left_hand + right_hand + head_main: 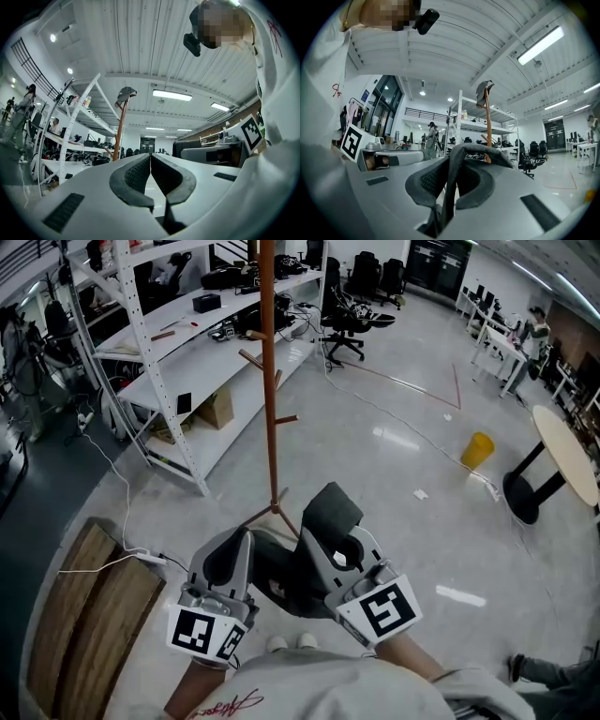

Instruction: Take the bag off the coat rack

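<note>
The brown coat rack (270, 381) stands on the floor ahead of me, its pegs bare in the head view. A grey cap (484, 87) sits on its top; the cap (126, 93) also shows in the left gripper view. My right gripper (349, 542) is shut on the dark strap (454, 164) of the bag, which loops up over the jaws. The dark bag (279, 582) hangs low between the two grippers, away from the rack. My left gripper (228, 557) is shut with nothing in it, just left of the bag.
White shelving (187, 362) with boxes and gear runs along the left. Wooden planks (84, 615) lie at the lower left, with a cable beside them. A yellow bin (477, 449), a round table (562, 451) and office chairs (347, 320) stand farther off.
</note>
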The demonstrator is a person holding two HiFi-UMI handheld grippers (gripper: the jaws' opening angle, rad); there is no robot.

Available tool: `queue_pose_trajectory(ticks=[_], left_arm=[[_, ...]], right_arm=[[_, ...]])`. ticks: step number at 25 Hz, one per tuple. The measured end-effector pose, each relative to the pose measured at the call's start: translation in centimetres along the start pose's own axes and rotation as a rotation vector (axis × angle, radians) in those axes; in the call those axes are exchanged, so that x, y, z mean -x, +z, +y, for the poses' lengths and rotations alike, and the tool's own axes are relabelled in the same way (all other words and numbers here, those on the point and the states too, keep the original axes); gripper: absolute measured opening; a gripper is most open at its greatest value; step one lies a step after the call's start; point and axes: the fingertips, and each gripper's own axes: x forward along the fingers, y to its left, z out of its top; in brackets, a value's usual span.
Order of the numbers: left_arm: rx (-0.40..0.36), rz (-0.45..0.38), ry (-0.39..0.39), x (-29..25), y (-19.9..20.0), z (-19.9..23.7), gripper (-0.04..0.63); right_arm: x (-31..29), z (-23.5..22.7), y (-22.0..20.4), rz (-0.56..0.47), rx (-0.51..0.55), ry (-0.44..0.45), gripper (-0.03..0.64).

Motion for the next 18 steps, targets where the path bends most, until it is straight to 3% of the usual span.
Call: queue_pose_trajectory(ticks=[18], left_arm=[[-0.01, -0.016, 0.018, 0.77, 0.55, 0.08, 0.018]], right_arm=[[0.09, 0.8, 0.4, -0.02, 0.04, 0.025, 0.037]])
